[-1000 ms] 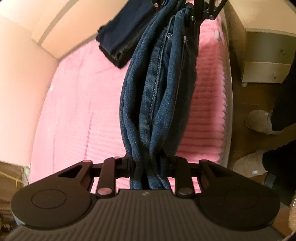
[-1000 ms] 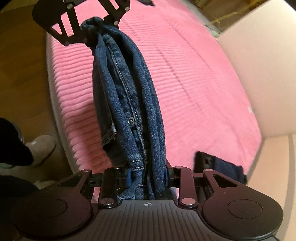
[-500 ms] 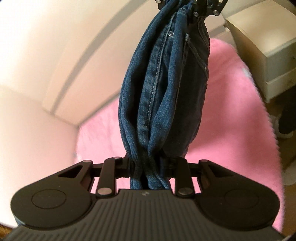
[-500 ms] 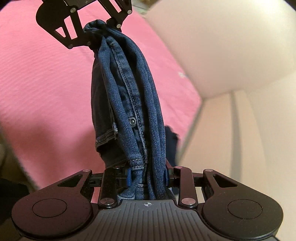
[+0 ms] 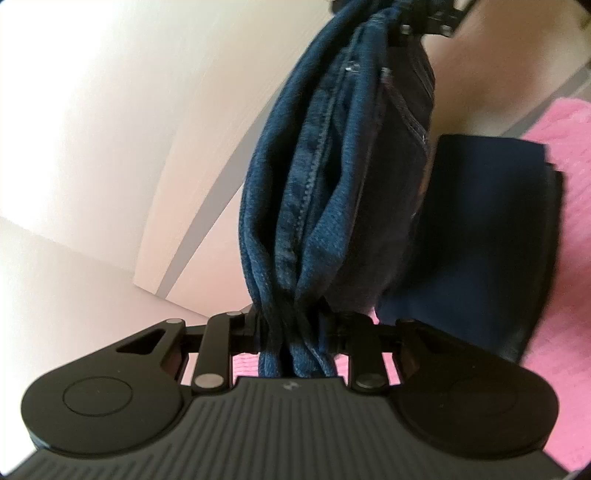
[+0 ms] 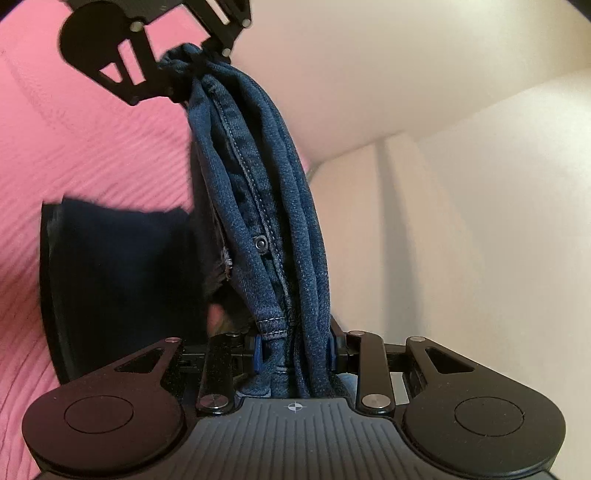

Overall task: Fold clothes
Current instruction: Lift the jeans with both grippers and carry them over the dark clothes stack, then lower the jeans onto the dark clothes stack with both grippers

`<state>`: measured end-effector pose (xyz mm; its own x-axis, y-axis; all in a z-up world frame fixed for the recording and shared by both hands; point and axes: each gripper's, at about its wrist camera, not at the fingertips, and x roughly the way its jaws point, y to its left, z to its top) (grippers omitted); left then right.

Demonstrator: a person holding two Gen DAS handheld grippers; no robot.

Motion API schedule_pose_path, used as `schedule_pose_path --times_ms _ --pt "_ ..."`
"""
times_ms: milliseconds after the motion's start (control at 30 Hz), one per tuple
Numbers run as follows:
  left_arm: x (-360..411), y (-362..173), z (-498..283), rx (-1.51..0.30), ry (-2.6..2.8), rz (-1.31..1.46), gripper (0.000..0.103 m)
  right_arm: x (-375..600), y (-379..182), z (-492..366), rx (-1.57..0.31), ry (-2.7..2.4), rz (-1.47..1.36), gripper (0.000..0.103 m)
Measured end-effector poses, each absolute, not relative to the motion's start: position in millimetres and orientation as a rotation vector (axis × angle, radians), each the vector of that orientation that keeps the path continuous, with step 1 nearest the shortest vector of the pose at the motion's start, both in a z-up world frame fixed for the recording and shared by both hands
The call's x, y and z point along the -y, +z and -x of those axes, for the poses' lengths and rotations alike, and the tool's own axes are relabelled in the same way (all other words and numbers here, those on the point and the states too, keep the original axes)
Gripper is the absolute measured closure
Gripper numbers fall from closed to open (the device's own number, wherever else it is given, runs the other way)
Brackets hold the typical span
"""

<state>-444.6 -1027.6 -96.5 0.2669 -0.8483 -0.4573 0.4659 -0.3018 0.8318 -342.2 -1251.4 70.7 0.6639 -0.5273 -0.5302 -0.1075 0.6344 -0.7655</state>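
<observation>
Folded blue jeans (image 5: 321,192) hang bunched between my two grippers. My left gripper (image 5: 295,328) is shut on one end of the jeans; it also shows at the top of the right wrist view (image 6: 184,79). My right gripper (image 6: 293,347) is shut on the other end of the jeans (image 6: 258,206); it shows at the top of the left wrist view (image 5: 417,22). A folded dark navy garment (image 5: 480,236) lies on the pink ribbed bedspread (image 5: 569,206) just under the jeans; it also shows in the right wrist view (image 6: 122,280).
A cream headboard or wall (image 5: 129,122) stands close behind the jeans, also in the right wrist view (image 6: 443,184). The pink bedspread (image 6: 74,155) stretches away to the side.
Both grippers carried the jeans across the bed toward the headboard. The navy garment, far off before, now lies directly beside and under the jeans. Both grips stayed shut.
</observation>
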Motion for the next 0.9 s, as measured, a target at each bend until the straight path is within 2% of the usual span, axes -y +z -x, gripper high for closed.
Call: schedule_pose_path --times_ms 167,267,300,333,467,667,900 --pt "1048 -223 436 0.235 -1.457 -1.458 0.082 1252 -30 346 -0.974 -0.158 0.837 0.073" --pt "1035 -281 445 0.194 -1.499 -1.530 0.083 1251 -53 363 -0.990 -0.138 0.829 0.066" --pt "1031 -291 447 0.193 -1.499 -1.523 0.083 1251 -55 371 -0.987 -0.135 0.837 0.060" --pt "1027 -295 448 0.183 -1.495 -1.501 0.083 1252 -58 378 -0.984 -0.133 0.844 0.056" --pt "1024 -297 446 0.170 -1.506 -1.479 0.083 1248 -48 381 -0.994 -0.128 0.813 0.056" --pt "1019 -283 436 0.208 -1.473 -1.447 0.086 1230 -79 366 -0.953 -0.123 0.804 0.057" --pt "1020 -317 444 0.182 -1.476 -1.527 0.083 1226 -87 372 -0.989 -0.138 0.815 0.053"
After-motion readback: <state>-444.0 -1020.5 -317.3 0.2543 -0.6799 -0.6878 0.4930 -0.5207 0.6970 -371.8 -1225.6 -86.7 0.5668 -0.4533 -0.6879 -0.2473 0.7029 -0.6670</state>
